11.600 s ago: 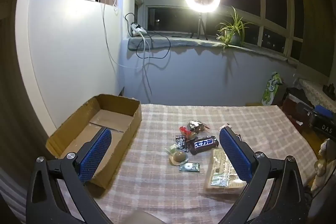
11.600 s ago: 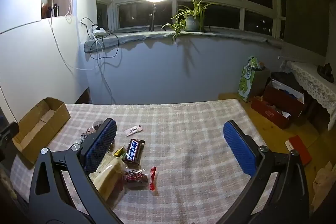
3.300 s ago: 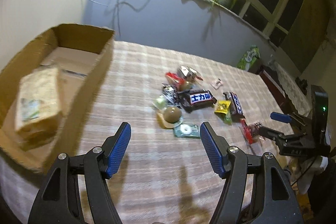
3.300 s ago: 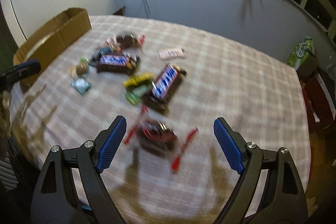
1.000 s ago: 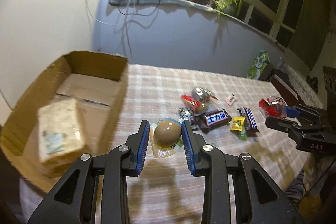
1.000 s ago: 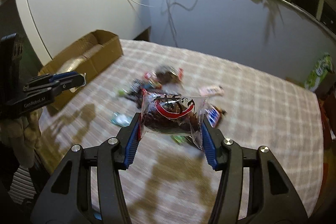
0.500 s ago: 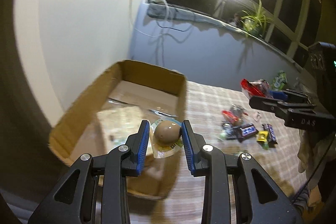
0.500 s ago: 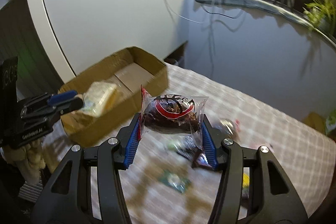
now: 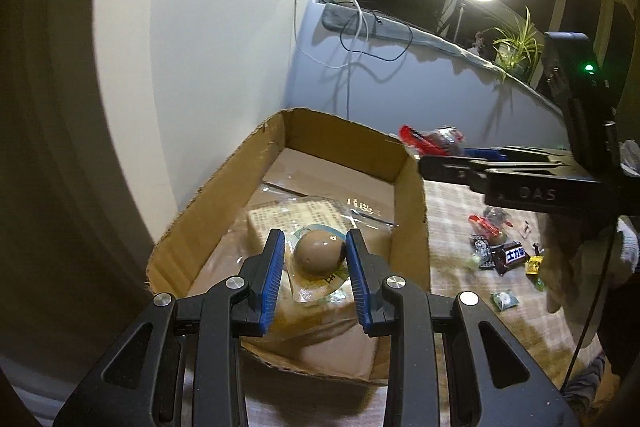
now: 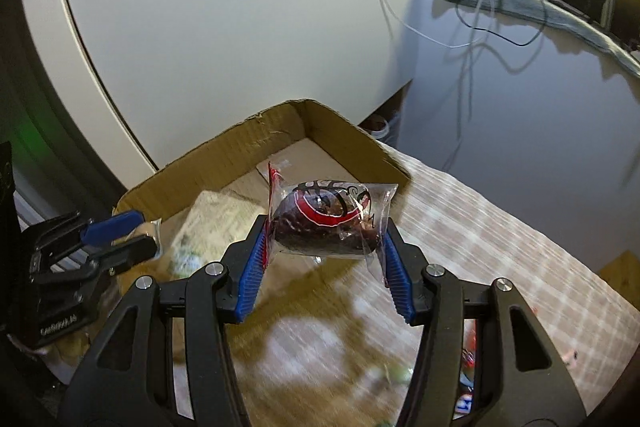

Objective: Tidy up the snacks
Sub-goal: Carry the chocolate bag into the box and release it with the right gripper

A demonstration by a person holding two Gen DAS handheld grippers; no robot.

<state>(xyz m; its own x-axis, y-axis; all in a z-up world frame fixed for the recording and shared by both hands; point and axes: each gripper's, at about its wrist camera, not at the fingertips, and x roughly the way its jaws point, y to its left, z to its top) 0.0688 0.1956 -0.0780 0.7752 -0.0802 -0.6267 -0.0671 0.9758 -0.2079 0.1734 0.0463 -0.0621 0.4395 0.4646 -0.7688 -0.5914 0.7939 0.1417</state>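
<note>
Over the box [image 9: 408,195], left hand-held gripper [image 9: 316,259] clamps egg [image 9: 319,257].

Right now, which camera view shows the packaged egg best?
The left wrist view: the packaged egg sits centred between the left gripper fingers, above the cardboard box. In the right wrist view only a bit of clear wrapper shows beside the left gripper; the egg itself is hidden.

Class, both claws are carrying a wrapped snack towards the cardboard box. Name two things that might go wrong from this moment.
1. The left claw holds the brown packaged egg above the large clear-wrapped biscuit pack in the open cardboard box; on release it may roll off that pack.
2. The right claw grips the red-and-clear wrapped snack by its wrapper ends near the box's wall, so it could slip out or catch the rim.
</note>
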